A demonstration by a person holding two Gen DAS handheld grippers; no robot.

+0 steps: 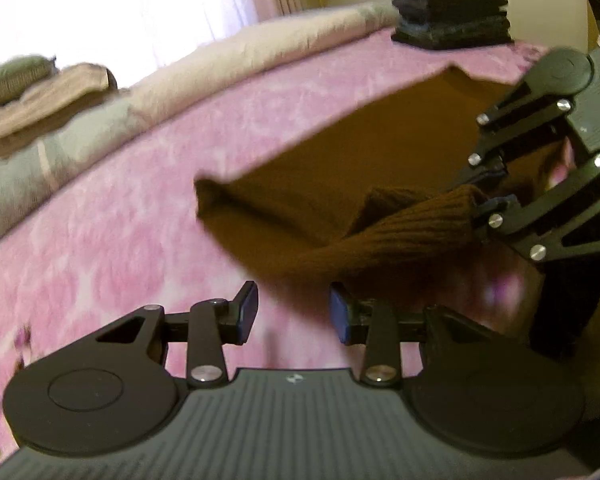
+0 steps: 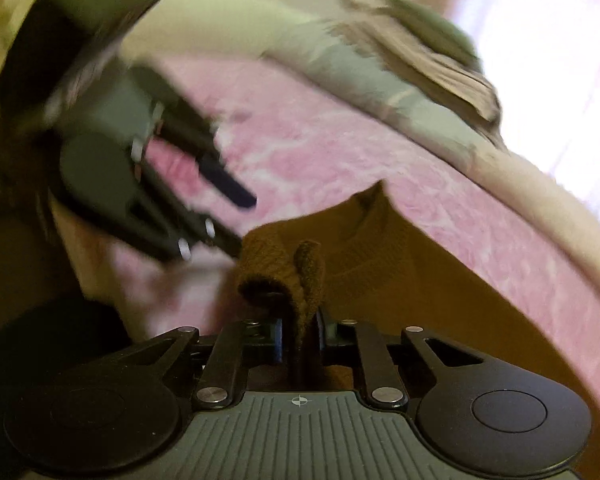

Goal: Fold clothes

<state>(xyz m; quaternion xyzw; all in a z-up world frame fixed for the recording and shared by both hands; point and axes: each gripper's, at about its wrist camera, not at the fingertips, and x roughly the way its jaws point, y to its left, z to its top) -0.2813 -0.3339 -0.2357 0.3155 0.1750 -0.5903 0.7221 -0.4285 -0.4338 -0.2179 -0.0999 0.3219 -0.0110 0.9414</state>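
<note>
A brown knit sweater (image 1: 340,152) lies partly folded on a pink blanket (image 1: 120,240). Its ribbed sleeve cuff (image 1: 432,224) is lifted off the body. My right gripper (image 1: 490,196) enters from the right and is shut on that cuff; in the right wrist view the cuff (image 2: 300,276) is pinched between the pads of the right gripper (image 2: 299,334). My left gripper (image 1: 294,312) hovers open just in front of the sleeve, nothing between its fingers. In the right wrist view the left gripper (image 2: 236,216) appears blurred at left, open.
A stack of dark folded clothes (image 1: 452,4) stands at the far edge of the bed. A rolled beige and grey quilt (image 1: 220,64) runs along the back, with a folded tan cloth (image 1: 48,96) and a green cushion (image 1: 12,76) on it. A bright window (image 1: 120,4) is behind.
</note>
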